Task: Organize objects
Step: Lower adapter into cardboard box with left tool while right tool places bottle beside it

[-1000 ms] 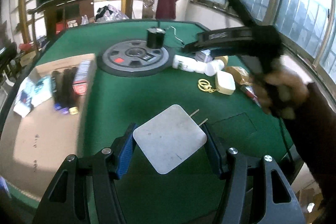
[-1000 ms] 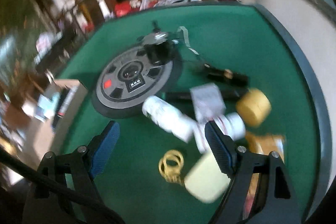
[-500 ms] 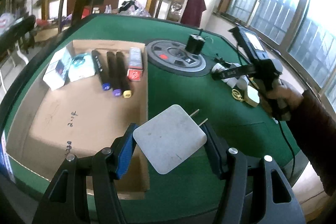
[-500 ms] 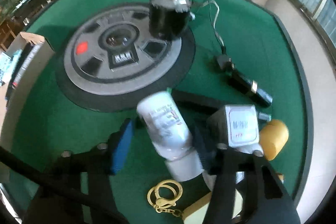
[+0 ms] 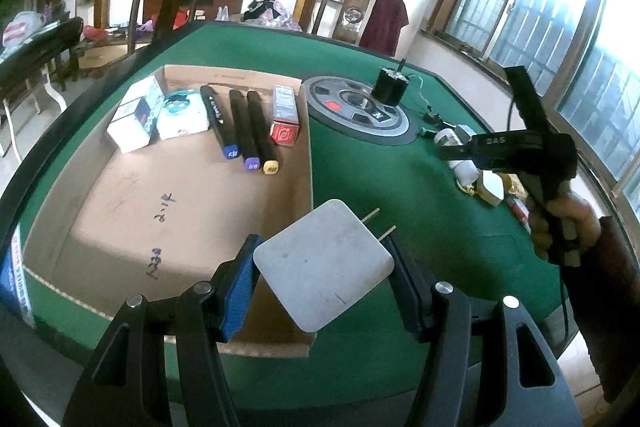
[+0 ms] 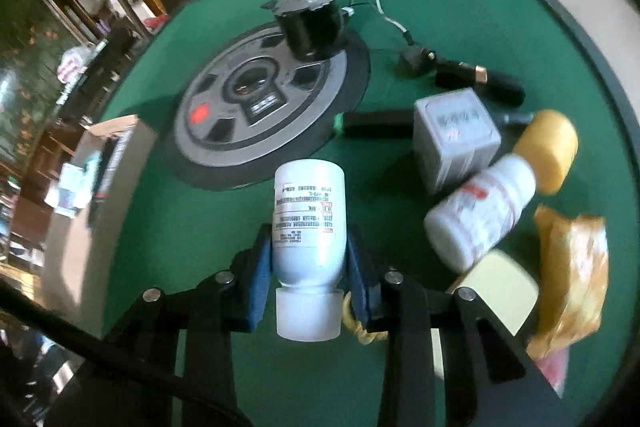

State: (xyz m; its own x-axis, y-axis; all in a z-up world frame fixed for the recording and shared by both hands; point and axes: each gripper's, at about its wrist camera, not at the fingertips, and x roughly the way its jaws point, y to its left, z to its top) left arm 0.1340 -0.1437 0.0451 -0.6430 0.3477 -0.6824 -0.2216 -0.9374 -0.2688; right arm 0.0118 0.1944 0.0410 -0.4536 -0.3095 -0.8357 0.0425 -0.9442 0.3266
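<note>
My left gripper [image 5: 320,247] is shut on a flat white plug charger [image 5: 320,271] whose two prongs point away. It hangs over the right edge of an open cardboard box [image 5: 180,211]. Three black markers [image 5: 240,131], a red-ended carton [image 5: 285,115] and two white boxes [image 5: 136,119] lie in the box. In the right wrist view, my right gripper [image 6: 308,235] has its jaws closing on a white bottle [image 6: 308,199] lying on the green table [image 6: 180,227]. The blue pads [image 6: 260,267] touch both sides of the bottle near its cap.
A round grey disc [image 6: 260,103] bearing a black motor [image 6: 310,27] lies behind the bottle. To its right are a second white bottle [image 6: 480,215], a grey box [image 6: 456,131], a yellow cap [image 6: 548,147], a cream block [image 6: 496,291] and a yellow wrapper [image 6: 572,267].
The left gripper has swung left over the cardboard box, still holding the charger. The right gripper came down over the white bottle and its jaws narrowed onto it.
</note>
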